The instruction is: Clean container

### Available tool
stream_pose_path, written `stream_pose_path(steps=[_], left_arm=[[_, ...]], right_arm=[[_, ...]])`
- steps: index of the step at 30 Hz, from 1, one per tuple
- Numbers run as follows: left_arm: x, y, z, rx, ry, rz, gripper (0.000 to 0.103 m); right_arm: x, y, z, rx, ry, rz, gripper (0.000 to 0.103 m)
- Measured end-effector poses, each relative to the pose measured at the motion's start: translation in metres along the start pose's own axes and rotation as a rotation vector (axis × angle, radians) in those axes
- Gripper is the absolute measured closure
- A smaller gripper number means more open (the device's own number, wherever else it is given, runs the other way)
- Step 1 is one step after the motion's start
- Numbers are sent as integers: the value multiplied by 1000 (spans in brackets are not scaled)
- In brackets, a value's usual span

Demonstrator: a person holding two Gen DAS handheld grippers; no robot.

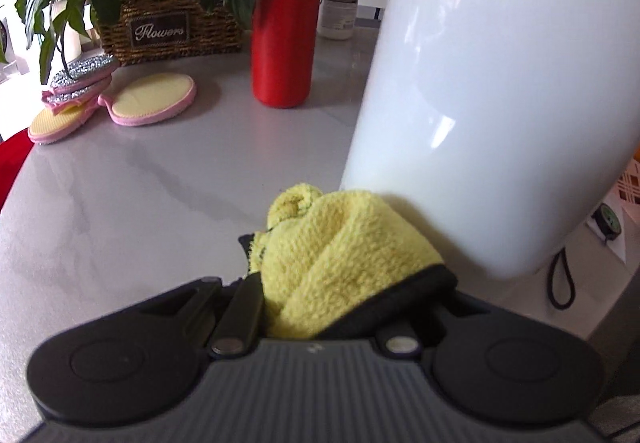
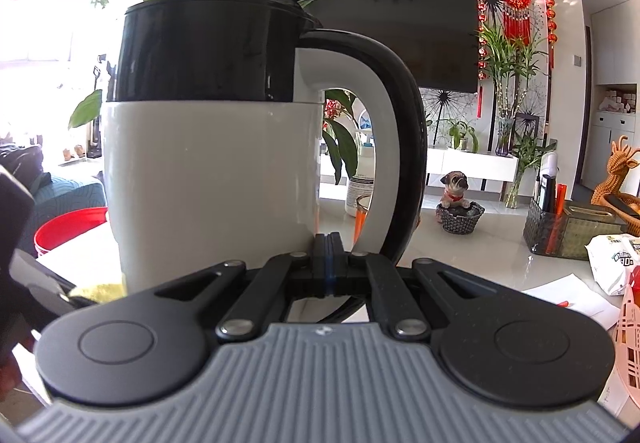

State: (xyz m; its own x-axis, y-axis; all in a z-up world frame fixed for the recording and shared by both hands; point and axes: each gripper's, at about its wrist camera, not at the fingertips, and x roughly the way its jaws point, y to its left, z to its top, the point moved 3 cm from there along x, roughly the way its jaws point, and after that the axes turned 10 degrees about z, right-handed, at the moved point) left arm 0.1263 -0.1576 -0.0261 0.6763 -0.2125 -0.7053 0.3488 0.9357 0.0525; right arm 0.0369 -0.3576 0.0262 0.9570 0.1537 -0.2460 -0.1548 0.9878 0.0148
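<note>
The white kettle (image 1: 492, 91) is standing on the grey marbled tabletop (image 1: 140, 195), and everything here is placed against it. In the left wrist view its glossy white wall is filling the upper right of the frame, leaning in the fisheye. The left gripper (image 1: 332, 275) is clamping a bunched yellow cloth (image 1: 340, 259) with a dark edge, and the cloth is touching the bottom of the kettle's wall; the fingers themselves are mostly buried in the fabric. To the left of the kettle a red tumbler (image 1: 282, 39) with a steel rim is standing upright, and behind it a white bottle (image 1: 338, 3) is sitting. Further left of the kettle, round pink-edged scrub pads (image 1: 152, 99) are lying flat on the tabletop beside a small stack of silver ones (image 1: 82, 77), in front of a wicker basket (image 1: 168, 27) labelled "Flowers" that is holding leafy plants.

In the right wrist view the kettle (image 2: 208, 179) is showing a black upper band, a lid tilted open and a curved black-and-white handle (image 2: 400, 131) on its right side. The right gripper (image 2: 328, 263) is sitting pinched fully together, empty, with its tips just below the foot of that handle; whether they are touching it I cannot tell. To the right of the kettle a small pug figurine (image 2: 456, 195) is sitting in a dark bowl
</note>
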Motion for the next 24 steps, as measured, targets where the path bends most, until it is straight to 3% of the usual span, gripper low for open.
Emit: stream_pose_path(steps=[6,9,12,16,24], left_arm=[[-50,-3,29,-1,-189,25,96],[-85,-1,45,-24,-324,14,96],[-109,-1,52,-52,-411,-4,96],[-115,-3,55,-63,-441,-15,96],[-96,-3,52,-43,-372,-10,96]], right_arm=[[0,3,0,0,1,-8,101],[0,4,0,4,4,-10,101],[0,4,0,5,4,-10,101],[-1,5,0,3,4,-12,101],[1,6,0,1,4,-26,101]])
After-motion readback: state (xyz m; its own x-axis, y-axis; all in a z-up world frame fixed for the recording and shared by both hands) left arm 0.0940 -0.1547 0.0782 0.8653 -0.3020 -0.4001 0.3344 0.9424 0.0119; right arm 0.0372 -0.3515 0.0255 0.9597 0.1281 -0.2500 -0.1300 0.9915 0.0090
